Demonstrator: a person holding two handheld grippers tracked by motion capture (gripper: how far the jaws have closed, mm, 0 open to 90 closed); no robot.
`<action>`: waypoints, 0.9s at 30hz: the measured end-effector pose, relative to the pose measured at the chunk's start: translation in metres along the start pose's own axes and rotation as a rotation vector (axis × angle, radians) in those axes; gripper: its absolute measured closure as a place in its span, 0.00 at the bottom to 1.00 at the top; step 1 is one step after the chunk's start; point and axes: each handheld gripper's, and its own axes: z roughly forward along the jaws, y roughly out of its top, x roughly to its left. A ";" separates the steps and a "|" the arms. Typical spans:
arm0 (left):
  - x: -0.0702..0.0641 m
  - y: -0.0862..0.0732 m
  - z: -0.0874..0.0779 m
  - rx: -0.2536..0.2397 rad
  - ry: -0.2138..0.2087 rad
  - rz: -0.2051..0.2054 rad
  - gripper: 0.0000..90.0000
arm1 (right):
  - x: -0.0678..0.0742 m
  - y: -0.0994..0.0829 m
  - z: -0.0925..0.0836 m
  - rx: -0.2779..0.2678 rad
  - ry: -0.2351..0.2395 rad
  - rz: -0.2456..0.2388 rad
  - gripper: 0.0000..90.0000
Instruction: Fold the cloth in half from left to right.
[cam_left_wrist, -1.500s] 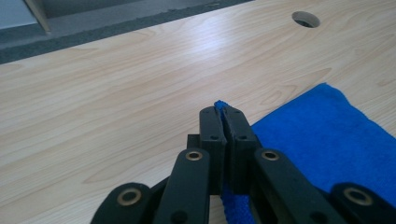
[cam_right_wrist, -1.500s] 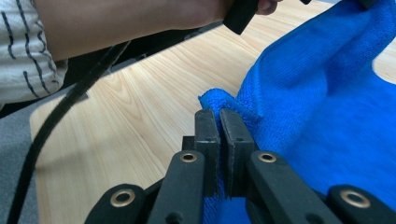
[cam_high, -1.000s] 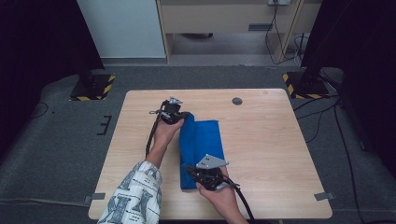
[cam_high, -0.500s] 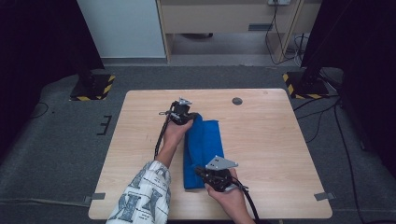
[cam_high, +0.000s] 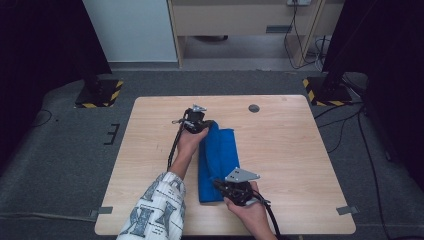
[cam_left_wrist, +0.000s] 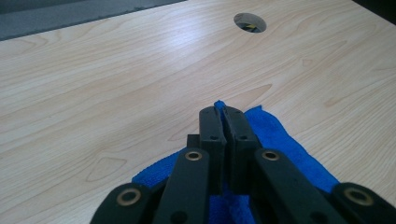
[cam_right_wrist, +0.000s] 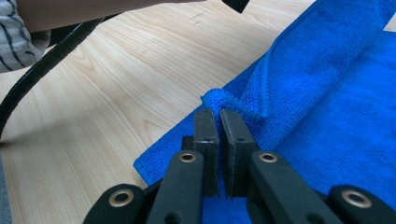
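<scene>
A blue cloth (cam_high: 220, 150) lies lengthwise in the middle of the wooden table (cam_high: 300, 150), with its left edge lifted into a fold. My left gripper (cam_high: 208, 123) is at the cloth's far left corner. In the left gripper view this gripper (cam_left_wrist: 223, 113) is shut on the cloth (cam_left_wrist: 275, 135), and a blue tip pokes out between the jaws. My right gripper (cam_high: 218, 184) is at the near left corner. In the right gripper view it (cam_right_wrist: 218, 116) is shut on the corner of the cloth (cam_right_wrist: 327, 93), and a raised fold runs away from the jaws.
A round cable hole (cam_high: 254, 108) sits in the table's far side, right of the left gripper. The left arm's patterned sleeve (cam_high: 155, 210) and black cable (cam_right_wrist: 46, 60) cross the table's left half. Black stands with striped bases (cam_high: 97, 95) flank the table on the floor.
Both grippers have shifted a little to the right with the cloth's left edge held, carrying the fold over the cloth. Both stay shut.
</scene>
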 end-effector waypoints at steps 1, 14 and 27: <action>-0.001 0.000 0.000 -0.002 -0.004 0.000 0.97 | 0.000 0.000 -0.001 0.001 -0.002 0.006 0.96; -0.005 -0.001 0.008 0.016 -0.019 -0.014 0.96 | -0.005 -0.006 -0.003 0.035 -0.001 0.025 0.90; -0.017 0.002 0.012 0.014 -0.018 -0.001 0.96 | -0.017 -0.011 -0.011 0.039 -0.021 0.090 0.65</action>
